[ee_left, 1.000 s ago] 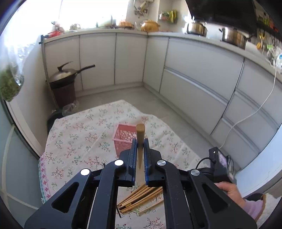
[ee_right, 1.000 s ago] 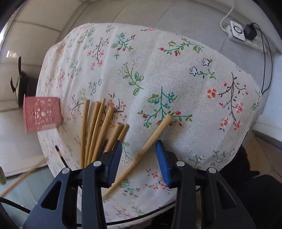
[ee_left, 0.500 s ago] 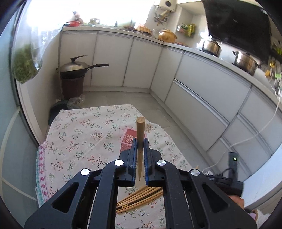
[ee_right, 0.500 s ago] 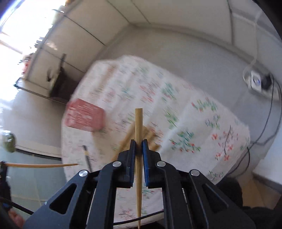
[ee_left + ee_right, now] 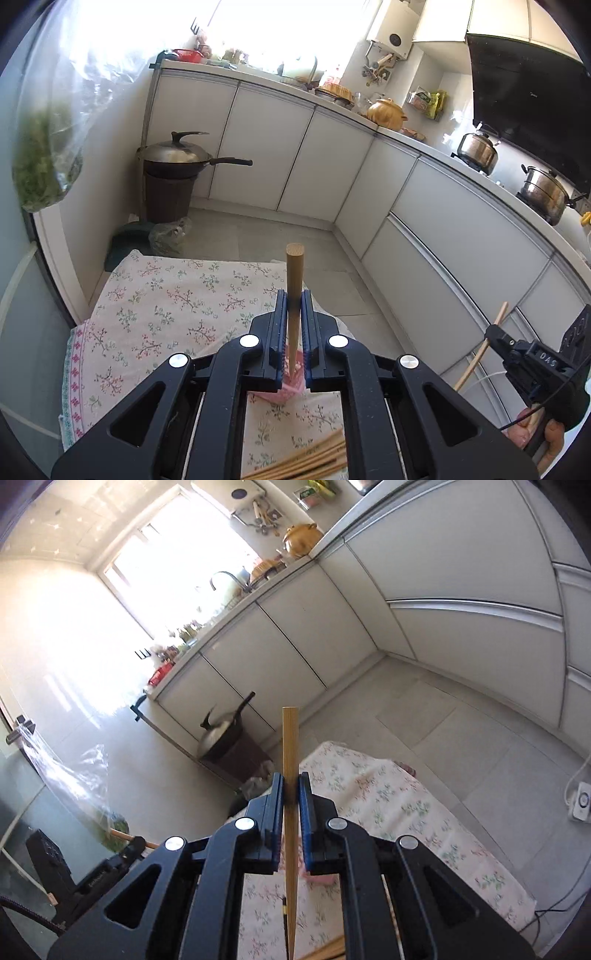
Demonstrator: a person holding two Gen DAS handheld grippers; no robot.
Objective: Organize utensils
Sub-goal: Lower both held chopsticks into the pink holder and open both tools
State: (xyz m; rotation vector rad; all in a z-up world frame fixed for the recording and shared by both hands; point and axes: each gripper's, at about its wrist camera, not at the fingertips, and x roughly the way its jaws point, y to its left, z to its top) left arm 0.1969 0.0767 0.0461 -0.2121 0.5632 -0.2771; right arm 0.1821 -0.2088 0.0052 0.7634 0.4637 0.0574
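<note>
My left gripper (image 5: pixel 294 301) is shut on a wooden chopstick (image 5: pixel 294 280) that stands upright between its blue pads, above the flowered tablecloth (image 5: pixel 166 306). A pink basket (image 5: pixel 291 386) shows only as a sliver behind the jaws. My right gripper (image 5: pixel 291 781) is shut on a second wooden chopstick (image 5: pixel 290 746), also upright, high over the table. In the left wrist view the right gripper (image 5: pixel 496 334) shows at the right edge with its chopstick (image 5: pixel 484 347) slanting. Several loose chopsticks (image 5: pixel 306 461) lie on the cloth near the front edge.
White kitchen cabinets (image 5: pixel 443 236) run along the back and right. A lidded wok on a brown bin (image 5: pixel 173 173) stands on the floor beyond the table. A plastic bag of greens (image 5: pixel 44 166) hangs at the left. A power strip (image 5: pixel 580 801) lies on the floor.
My right gripper closed on a chopstick lying on the cloth and rose high with it, tipping from looking down to looking across the kitchen. The left gripper drifted over the pink basket, chopstick still held.
</note>
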